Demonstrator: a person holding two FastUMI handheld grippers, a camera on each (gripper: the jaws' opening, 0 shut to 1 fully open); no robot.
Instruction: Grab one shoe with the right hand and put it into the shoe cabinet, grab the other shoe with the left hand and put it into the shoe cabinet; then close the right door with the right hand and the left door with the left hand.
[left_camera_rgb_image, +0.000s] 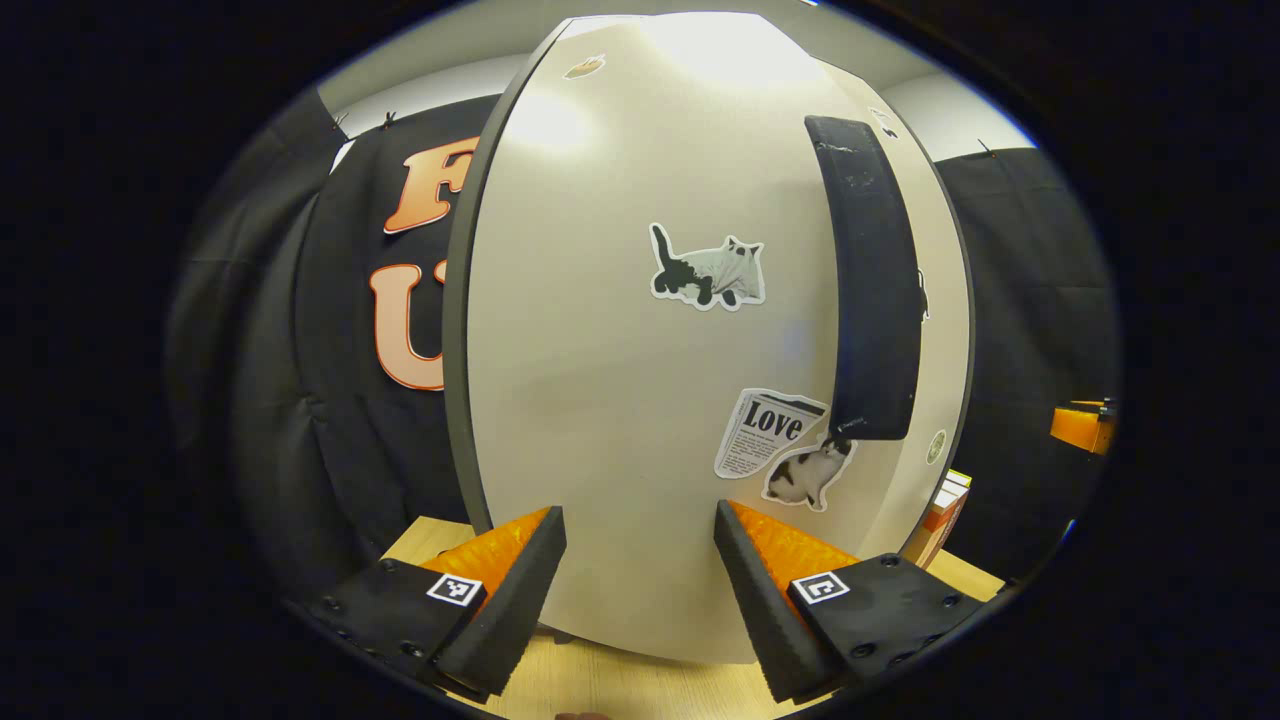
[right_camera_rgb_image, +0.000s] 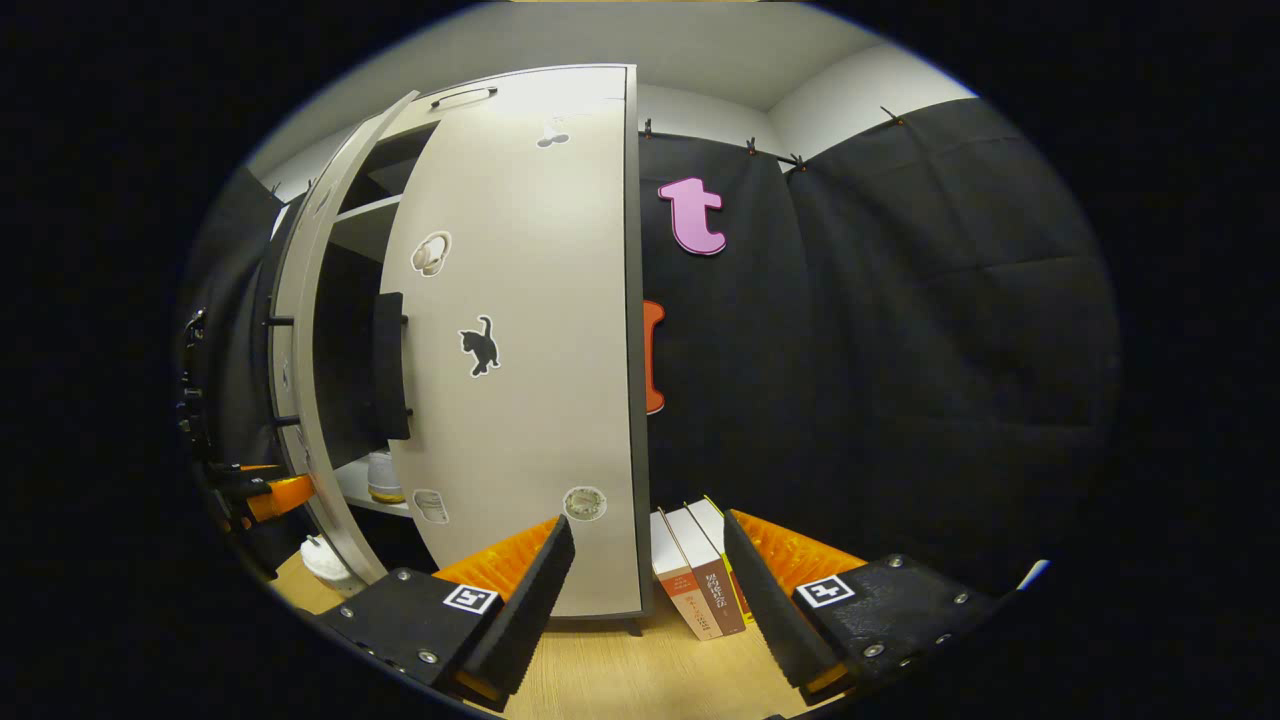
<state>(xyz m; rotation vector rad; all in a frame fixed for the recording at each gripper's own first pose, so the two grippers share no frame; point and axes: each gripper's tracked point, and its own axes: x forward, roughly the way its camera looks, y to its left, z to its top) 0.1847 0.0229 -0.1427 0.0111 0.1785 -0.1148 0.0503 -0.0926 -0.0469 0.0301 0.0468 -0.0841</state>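
I hold both grippers, left (left_camera_rgb_image: 640, 560) and right (right_camera_rgb_image: 648, 575), open and empty before the shoe cabinet (right_camera_rgb_image: 520, 330), one shoe (right_camera_rgb_image: 384, 478) on its lower shelf behind the ajar left door (right_camera_rgb_image: 310, 330).

Recording booth: black cloth walls (right_camera_rgb_image: 900, 330), stickered shoe cabinet (right_camera_rgb_image: 520, 330), books (right_camera_rgb_image: 700, 575).

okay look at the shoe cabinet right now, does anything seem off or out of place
One thing: a white shoe sits on the wooden floor by the foot of the ajar left door, outside the shoe cabinet, while another shoe rests on a shelf inside. Both grippers are open and empty.
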